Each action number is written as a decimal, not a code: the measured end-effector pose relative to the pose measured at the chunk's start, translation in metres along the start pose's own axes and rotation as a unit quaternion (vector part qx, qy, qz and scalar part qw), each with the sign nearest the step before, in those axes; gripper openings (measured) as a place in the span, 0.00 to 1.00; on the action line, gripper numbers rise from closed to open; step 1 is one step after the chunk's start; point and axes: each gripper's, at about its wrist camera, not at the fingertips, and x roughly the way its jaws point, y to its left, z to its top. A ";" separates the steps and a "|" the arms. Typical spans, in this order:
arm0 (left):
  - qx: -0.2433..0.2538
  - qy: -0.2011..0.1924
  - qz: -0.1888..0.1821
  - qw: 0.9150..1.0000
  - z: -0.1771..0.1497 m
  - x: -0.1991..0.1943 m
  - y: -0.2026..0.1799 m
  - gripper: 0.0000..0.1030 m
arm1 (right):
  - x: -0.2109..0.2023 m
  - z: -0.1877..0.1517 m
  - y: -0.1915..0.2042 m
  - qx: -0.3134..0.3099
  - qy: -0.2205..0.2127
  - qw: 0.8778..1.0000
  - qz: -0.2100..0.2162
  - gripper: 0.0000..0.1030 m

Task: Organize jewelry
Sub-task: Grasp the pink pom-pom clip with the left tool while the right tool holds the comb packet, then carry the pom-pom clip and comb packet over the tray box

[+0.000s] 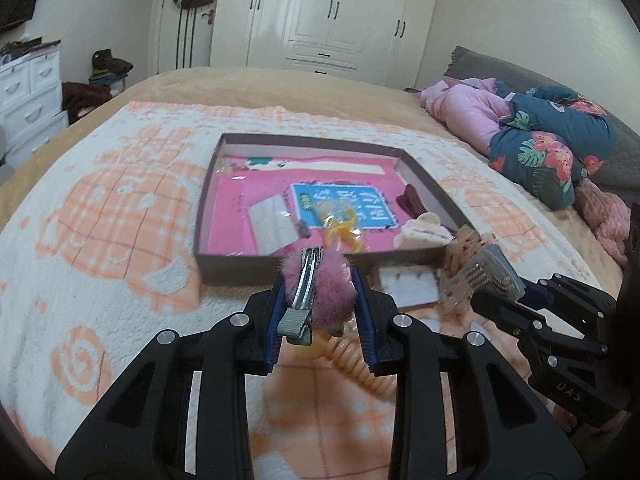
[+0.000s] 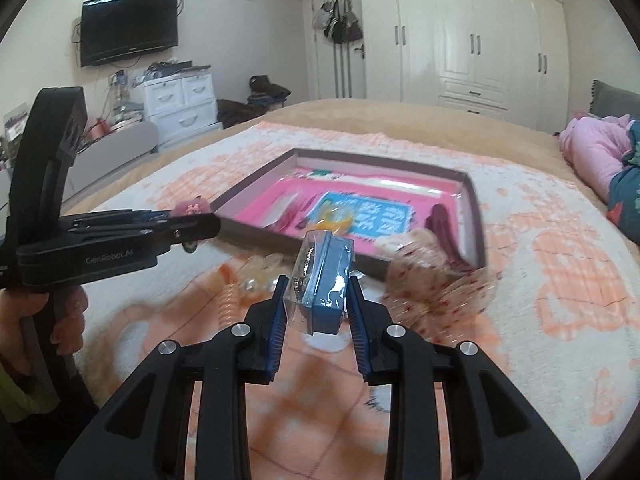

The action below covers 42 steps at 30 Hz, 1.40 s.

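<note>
My left gripper point(image 1: 318, 276) is shut on a fluffy pink hair clip point(image 1: 320, 288) with a metal clasp, held just before the near wall of the shallow box point(image 1: 280, 264). The box has a pink lining and holds a yellow ring-like piece point(image 1: 340, 220), a dark red claw clip point(image 1: 412, 200) and a cream claw clip point(image 1: 424, 232). My right gripper point(image 2: 318, 292) is shut on a small clear case with a blue insert point(image 2: 324, 280), also seen in the left wrist view point(image 1: 492, 272). The left gripper shows in the right wrist view point(image 2: 192, 220).
On the blanket before the box lie a dotted fabric bow point(image 2: 432, 280), an orange coil hair tie point(image 2: 226, 304), a small white card point(image 1: 408, 286) and pale beads point(image 2: 260, 272). Pink and floral clothes point(image 1: 532, 136) are piled at the right.
</note>
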 end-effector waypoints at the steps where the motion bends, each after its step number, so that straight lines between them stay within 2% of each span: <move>1: 0.003 -0.001 0.000 1.000 0.001 0.000 -0.003 0.22 | -0.001 0.001 -0.003 0.002 -0.003 1.000 -0.002 0.27; 12: 0.026 -0.006 -0.021 0.999 0.023 0.020 -0.036 0.22 | -0.011 0.014 -0.042 0.040 -0.026 0.998 -0.039 0.27; 23: 0.036 -0.007 -0.034 0.999 0.040 0.036 -0.052 0.22 | -0.015 0.025 -0.072 0.064 -0.041 0.995 -0.067 0.27; 29: 0.036 -0.003 -0.033 0.999 0.051 0.050 -0.052 0.22 | -0.009 0.036 -0.080 0.060 -0.041 0.995 -0.071 0.27; 42: 0.028 -0.004 -0.026 0.999 0.071 0.068 -0.046 0.22 | 0.025 0.064 -0.097 0.054 -0.017 0.997 -0.053 0.27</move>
